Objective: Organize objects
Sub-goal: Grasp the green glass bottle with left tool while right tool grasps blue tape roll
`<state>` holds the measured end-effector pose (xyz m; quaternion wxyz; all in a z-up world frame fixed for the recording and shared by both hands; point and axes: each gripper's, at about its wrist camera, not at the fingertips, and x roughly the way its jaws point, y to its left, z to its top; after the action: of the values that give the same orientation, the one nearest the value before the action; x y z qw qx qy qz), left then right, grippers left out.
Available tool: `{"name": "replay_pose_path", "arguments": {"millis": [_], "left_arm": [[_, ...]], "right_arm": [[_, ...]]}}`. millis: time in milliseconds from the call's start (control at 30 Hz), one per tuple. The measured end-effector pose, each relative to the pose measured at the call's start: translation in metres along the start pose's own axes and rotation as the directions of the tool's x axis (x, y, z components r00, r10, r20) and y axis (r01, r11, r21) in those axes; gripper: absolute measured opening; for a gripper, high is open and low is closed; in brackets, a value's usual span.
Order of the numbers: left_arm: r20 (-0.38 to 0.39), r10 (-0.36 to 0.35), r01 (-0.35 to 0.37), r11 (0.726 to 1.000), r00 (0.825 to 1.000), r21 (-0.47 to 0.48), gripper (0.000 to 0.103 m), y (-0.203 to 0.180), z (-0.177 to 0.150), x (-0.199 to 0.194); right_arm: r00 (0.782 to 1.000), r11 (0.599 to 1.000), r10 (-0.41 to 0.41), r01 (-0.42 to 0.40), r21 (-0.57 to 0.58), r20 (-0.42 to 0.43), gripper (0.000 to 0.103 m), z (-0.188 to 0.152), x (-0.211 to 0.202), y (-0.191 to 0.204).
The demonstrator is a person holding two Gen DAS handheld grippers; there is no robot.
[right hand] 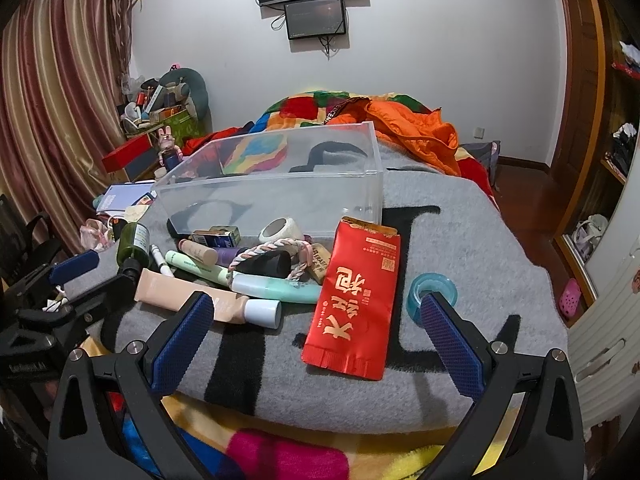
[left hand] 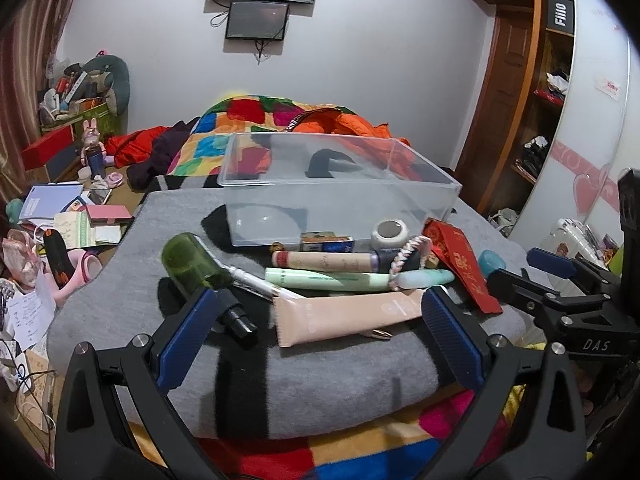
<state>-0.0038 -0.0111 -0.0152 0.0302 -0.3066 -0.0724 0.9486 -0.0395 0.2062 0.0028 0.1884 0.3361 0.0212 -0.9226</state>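
Observation:
A clear plastic bin stands empty on a grey blanket. In front of it lies a pile: a green bottle, a peach tube, a mint tube, a red packet, a blue tape roll, a white tape roll. My left gripper is open, just short of the peach tube. My right gripper is open over the red packet's near end.
Colourful quilt under the blanket, orange jacket behind the bin. Cluttered floor with papers and boxes to the left. Wardrobe shelves on the right. Each view shows the other gripper at its side edge.

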Motion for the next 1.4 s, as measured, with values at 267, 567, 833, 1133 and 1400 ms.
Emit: {"name": "replay_pose_path", "arguments": {"millis": [267,567,833,1133,1400], "left_arm": [[0.006,0.069,-0.068,0.995,0.998,-0.071,0.094,0.035,0.008,0.003],[-0.086,0.134,-0.145,0.977,0.987,-0.153,0.077,0.075,0.014,0.036],[-0.132,0.171,-0.19,0.97,0.976,-0.15,0.077,0.084,0.02,0.069],[-0.126,0.187,-0.207,0.964,0.974,-0.165,0.062,0.092,0.014,0.076],[-0.082,0.192,-0.202,0.969,0.978,-0.14,0.052,0.085,0.018,0.054]], "right_arm": [[0.999,0.999,-0.044,0.044,0.005,-0.006,0.103,0.004,0.007,-0.017],[0.992,0.989,-0.129,0.13,0.075,-0.019,0.098,0.007,0.02,-0.057],[0.986,0.979,-0.139,0.15,0.135,-0.087,0.071,0.003,0.038,-0.081],[0.983,0.98,-0.119,0.138,0.143,-0.138,0.046,-0.004,0.055,-0.087],[0.986,0.981,-0.121,0.136,0.135,-0.111,0.036,0.0,0.047,-0.082]]}}
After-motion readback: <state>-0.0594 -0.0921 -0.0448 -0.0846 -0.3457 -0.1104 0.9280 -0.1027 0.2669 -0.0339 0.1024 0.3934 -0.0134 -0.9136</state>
